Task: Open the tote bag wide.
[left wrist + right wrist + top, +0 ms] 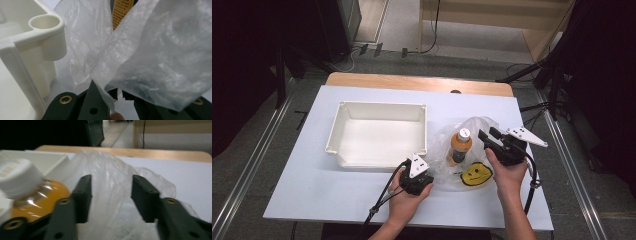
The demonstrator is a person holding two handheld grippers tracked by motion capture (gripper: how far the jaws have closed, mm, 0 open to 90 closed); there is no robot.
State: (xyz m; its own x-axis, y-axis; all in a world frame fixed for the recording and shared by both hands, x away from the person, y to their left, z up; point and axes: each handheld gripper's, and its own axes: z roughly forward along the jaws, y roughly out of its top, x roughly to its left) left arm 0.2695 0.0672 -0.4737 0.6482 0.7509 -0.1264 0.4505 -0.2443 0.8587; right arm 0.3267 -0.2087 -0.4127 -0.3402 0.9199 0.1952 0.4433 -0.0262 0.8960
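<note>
A clear plastic bag [479, 126] lies on the white tabletop, right of centre. Inside it stands an orange bottle [459, 146] with a white cap, and a yellow smiley-face item [476, 173] lies at its near side. My left gripper [430, 176] is shut on the bag's near-left edge; in the left gripper view the film [155, 55] rises out of the closed jaws [113, 96]. My right gripper [485, 136] hovers at the bag's right side, jaws apart. In its own view the jaws [111, 197] frame the bag [112, 170], with the bottle [37, 197] to their left.
A white rectangular tray [382, 105] sits left of the bag, its corner [45, 25] close to my left gripper. The wooden table edge [412, 81] runs along the far side. Bare white surface [312, 180] extends to the near left.
</note>
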